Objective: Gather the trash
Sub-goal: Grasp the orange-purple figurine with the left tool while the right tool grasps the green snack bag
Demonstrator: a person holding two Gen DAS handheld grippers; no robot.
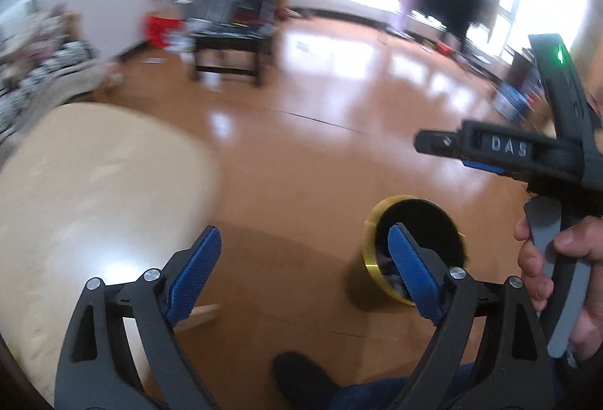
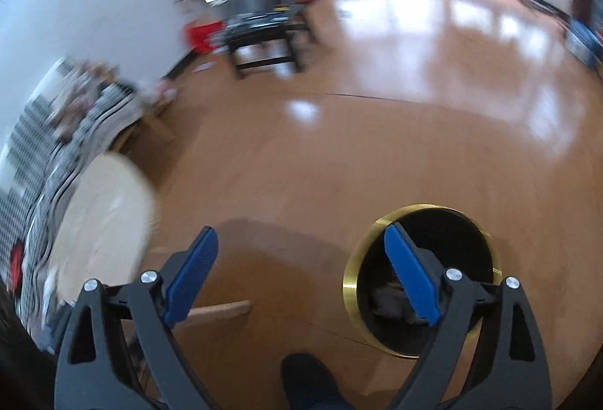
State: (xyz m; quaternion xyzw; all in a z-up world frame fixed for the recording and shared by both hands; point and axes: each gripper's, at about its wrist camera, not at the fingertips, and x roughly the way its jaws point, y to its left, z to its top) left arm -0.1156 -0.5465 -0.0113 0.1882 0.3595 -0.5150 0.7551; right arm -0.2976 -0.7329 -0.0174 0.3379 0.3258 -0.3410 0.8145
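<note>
A round trash bin with a gold rim and black liner (image 2: 422, 281) stands on the wooden floor, with crumpled trash lying inside it; it also shows in the left wrist view (image 1: 410, 251). My left gripper (image 1: 305, 247) is open and empty, held above the floor left of the bin. My right gripper (image 2: 301, 251) is open and empty, its right finger over the bin's mouth. In the left wrist view the right gripper's body (image 1: 527, 153) shows at the right, held in a hand.
A round light wooden table (image 1: 94, 191) is at the left, also in the right wrist view (image 2: 105, 214). A dark low table (image 1: 230, 48) stands farther off. A patterned sofa (image 2: 64, 131) is at the left. A dark shoe (image 2: 309, 380) is below.
</note>
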